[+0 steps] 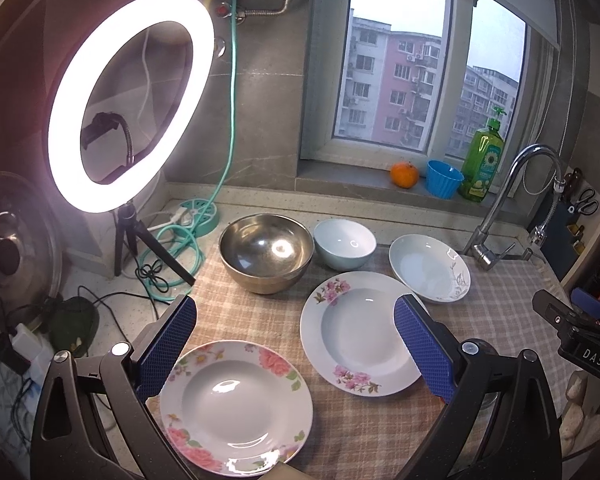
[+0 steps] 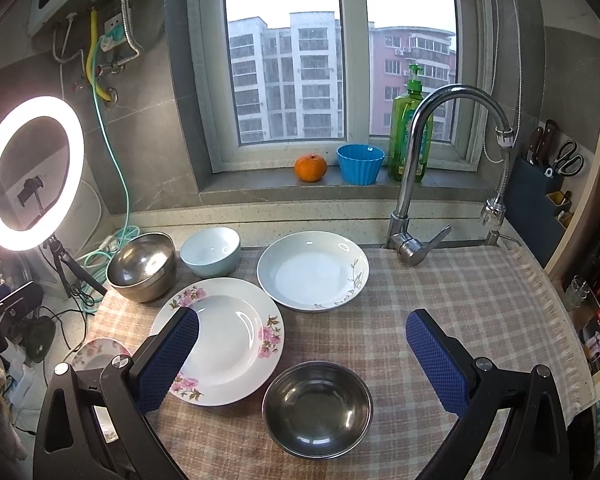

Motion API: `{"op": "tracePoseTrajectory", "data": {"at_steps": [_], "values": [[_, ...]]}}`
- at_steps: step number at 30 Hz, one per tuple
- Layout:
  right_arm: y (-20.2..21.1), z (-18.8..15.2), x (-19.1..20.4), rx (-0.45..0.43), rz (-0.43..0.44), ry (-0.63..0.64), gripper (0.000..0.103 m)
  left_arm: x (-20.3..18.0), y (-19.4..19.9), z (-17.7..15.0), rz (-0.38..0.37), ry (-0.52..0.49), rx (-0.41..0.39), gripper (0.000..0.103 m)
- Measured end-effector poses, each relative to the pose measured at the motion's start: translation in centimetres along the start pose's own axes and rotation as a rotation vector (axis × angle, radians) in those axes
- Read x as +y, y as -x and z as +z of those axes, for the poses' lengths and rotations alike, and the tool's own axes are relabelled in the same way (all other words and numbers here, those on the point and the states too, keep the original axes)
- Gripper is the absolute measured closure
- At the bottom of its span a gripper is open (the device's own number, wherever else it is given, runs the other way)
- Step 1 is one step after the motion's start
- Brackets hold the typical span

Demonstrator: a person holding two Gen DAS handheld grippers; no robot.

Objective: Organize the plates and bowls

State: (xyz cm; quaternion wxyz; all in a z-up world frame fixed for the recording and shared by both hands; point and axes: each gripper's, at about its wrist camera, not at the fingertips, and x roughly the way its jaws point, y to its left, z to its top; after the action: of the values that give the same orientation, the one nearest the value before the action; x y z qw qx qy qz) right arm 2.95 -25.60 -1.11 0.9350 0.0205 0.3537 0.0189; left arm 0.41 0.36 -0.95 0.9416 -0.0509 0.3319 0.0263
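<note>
- The left gripper (image 1: 296, 346) hovers with jaws spread wide, holding nothing, above the rose-patterned plate (image 1: 236, 404) at the near edge of the checked cloth (image 2: 460, 292) on the counter.
- The right gripper (image 2: 302, 354) is likewise wide apart and empty, over a small steel bowl (image 2: 317, 410).
- Between them lies the pink-blossom plate (image 2: 224, 336).
- Farther back stand the large steel bowl (image 1: 266, 252), the pale blue bowl (image 1: 344, 243) and the grey-sprig plate (image 2: 313, 270), near the faucet (image 2: 420, 168).

"DAS" on the black gripper body (image 1: 592, 354).
</note>
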Motion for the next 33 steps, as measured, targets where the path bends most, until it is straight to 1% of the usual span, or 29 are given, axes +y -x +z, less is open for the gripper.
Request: {"op": "tracePoseTrajectory", "data": {"at_steps": [3, 11, 17, 19, 22, 24, 26, 28, 29, 31, 33], "values": [[-0.2, -0.1, -0.2, 0.002, -0.008, -0.004, 0.0, 0.4, -0.3, 0.0, 0.006, 0.005, 0.008, 0.004], [-0.7, 0.2, -1.0, -0.003, 0.013, 0.004, 0.0, 2.0, -1.1, -0.3, 0.016, 0.036, 0.039, 0.004], [-1.6, 0.3, -2.0, 0.01, 0.079, -0.022, 0.0, 3.0, -2.2, -0.5, -0.003, 0.054, 0.078, 0.004], [-2.3, 0.5, -2.3, 0.025, 0.098, -0.015, 0.001, 3.4, -2.5, -0.6, -0.003, 0.064, 0.091, 0.007], [-3.2, 0.8, -2.8, 0.045, 0.1, -0.001, 0.0, 4.1, -2.8, -0.7, 0.004, 0.086, 0.102, 0.007], [-3.7, 1.0, -2.9, 0.055, 0.094, 0.02, 0.001, 4.4, -3.0, -0.8, 0.013, 0.094, 0.107, 0.011], [-4.1, 1.2, -2.9, 0.068, 0.091, 0.039, 0.001, 4.7, -3.1, -1.0, 0.021, 0.101, 0.113, 0.011], [-4.8, 1.4, -3.0, 0.089, 0.115, 0.035, 0.001, 5.1, -3.2, -1.2, 0.026, 0.108, 0.122, 0.011], [-5.1, 1.5, -3.1, 0.104, 0.133, 0.029, 0.001, 5.3, -3.2, -1.3, 0.032, 0.112, 0.126, 0.013], [-6.0, 1.8, -3.2, 0.134, 0.159, 0.013, 0.006, 5.8, -3.3, -1.5, 0.04, 0.128, 0.135, 0.016], [-7.0, 2.0, -3.2, 0.165, 0.178, 0.013, 0.021, 6.3, -3.3, -1.8, 0.044, 0.145, 0.144, 0.016]]}}
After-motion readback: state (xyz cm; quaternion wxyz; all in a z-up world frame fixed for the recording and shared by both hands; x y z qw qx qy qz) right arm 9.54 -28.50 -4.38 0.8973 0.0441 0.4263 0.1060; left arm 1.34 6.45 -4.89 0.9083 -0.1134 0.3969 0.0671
